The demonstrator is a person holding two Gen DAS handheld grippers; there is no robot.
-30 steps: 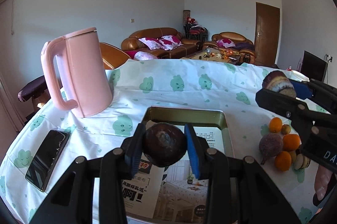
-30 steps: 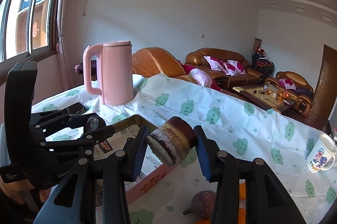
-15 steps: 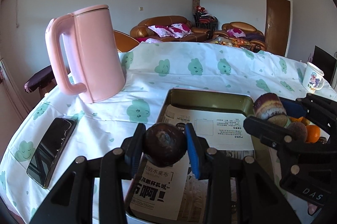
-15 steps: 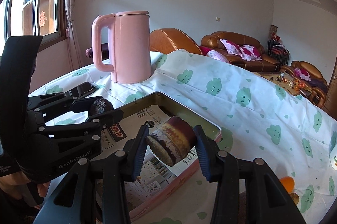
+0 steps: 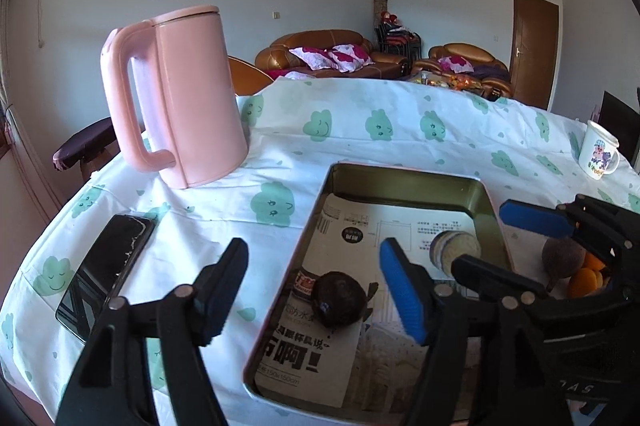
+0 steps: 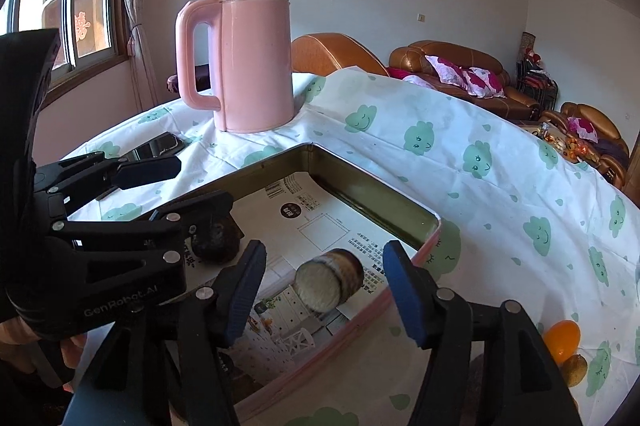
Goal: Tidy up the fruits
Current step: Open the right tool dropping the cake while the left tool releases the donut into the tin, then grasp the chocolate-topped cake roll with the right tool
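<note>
Opening, both jaws clear: left gripper [image 5: 312,290] over dark fruit [image 5: 339,304], lower centre; right gripper [image 6: 324,290] over cut fruit [image 6: 328,284]; both likely firm, rollable, best pinched across their middles.

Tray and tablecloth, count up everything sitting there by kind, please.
Dark round fruit in tray: 1
Cut banded piece in tray: 1
Pink kettle: 1
Phone: 1
Mug: 1
Tray: 1
Total: 6

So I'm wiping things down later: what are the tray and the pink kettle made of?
Tray: looks like thin metal with a dull gold sheen inside and a rolled rim; printed paper lines its floor. Pink kettle: probably matte plastic with a moulded handle and soft, even highlights.
</note>
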